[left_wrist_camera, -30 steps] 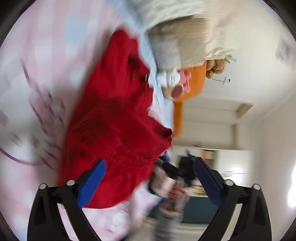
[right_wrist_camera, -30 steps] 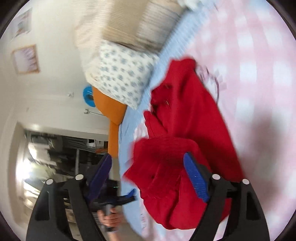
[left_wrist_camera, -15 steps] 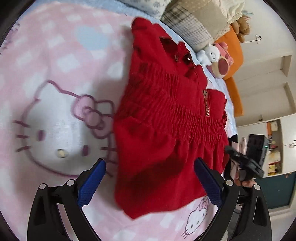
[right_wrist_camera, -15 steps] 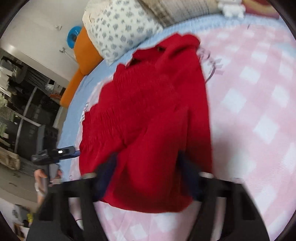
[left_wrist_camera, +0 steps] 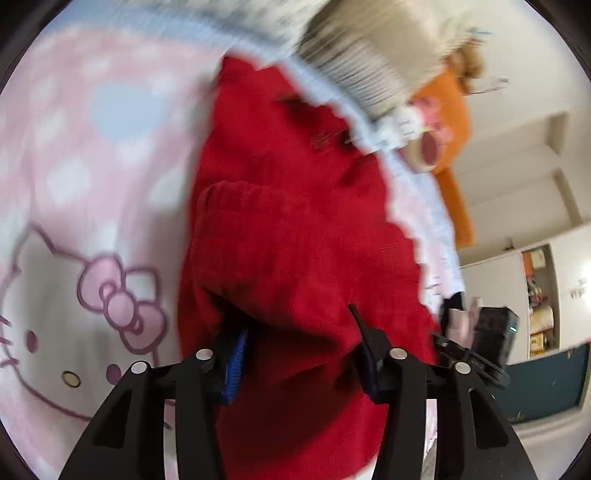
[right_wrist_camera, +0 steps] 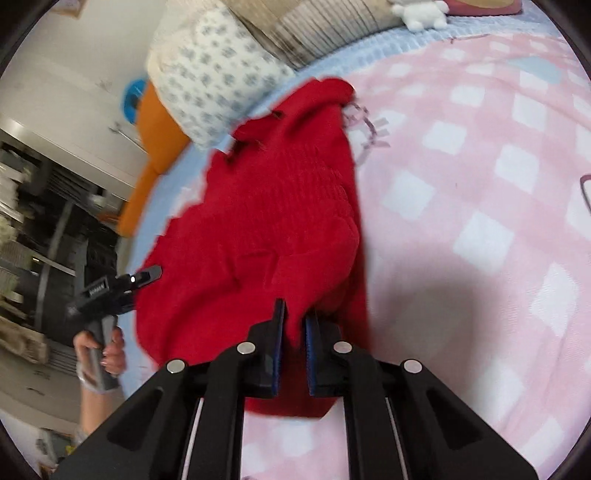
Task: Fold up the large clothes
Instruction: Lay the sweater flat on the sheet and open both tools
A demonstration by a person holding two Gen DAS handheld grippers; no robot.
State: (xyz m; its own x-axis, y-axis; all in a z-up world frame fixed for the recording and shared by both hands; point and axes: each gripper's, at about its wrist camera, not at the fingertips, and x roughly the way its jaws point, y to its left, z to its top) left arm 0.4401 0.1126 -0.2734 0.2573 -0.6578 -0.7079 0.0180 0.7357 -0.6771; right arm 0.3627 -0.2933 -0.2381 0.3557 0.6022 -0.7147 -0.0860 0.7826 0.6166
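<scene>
Lying on pink checked bedding (right_wrist_camera: pixel 480 206), near the pillows (right_wrist_camera: pixel 207 85): red dress (right_wrist_camera: pixel 266 221). Left gripper (left_wrist_camera: pixel 301 354) gripping the hem, tongs half-closed around bunched cloth; right gripper (right_wrist_camera: pixel 294 350) pinching the hem, tongs narrow. Probably lifting the hem now; next, carrying both corners evenly toward the collar.

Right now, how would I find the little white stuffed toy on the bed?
Look at the pink checked blanket, then go to its far edge where the pillows are piled. The white stuffed toy sits there beside the striped pillow. It is the only fluffy, plain white thing; the flowered pillow is printed.
</scene>
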